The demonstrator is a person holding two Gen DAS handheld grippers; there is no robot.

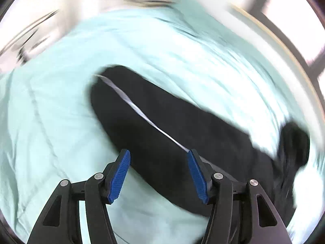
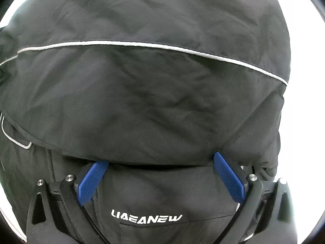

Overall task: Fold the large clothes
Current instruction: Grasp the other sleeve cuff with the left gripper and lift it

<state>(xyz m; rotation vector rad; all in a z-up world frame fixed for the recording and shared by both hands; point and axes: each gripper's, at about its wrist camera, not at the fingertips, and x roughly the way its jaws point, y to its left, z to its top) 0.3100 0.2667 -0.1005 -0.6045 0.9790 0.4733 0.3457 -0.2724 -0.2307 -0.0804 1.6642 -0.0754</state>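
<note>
A black jacket lies stretched across a pale mint sheet, seen through the left wrist camera in a frame smeared by motion blur. The garment runs as a long dark band from about 10 o'clock of centre down toward 4 o'clock, with a thin white piping line running along it. The left hand-held gripper hangs above the cloth with its blue pads spread wide and nothing between them; the right-side pad's tip meets the lower end of the piping in this view, though whether it touches the fabric cannot be told. A dark bunched part of the garment sits at 3 o'clock, near the edge of the picture.

The right wrist camera is filled almost wholly by the same jacket, wrinkled, with its white piping arcing across from 9 o'clock to 2 o'clock. The right hand-held gripper stands with its blue pads far apart, their tips tucked under the lower edge of a folded-over layer of fabric, not clamping it. Below, at 6 o'clock, white lettering on the lower layer reads "LIAEANEW".
</note>
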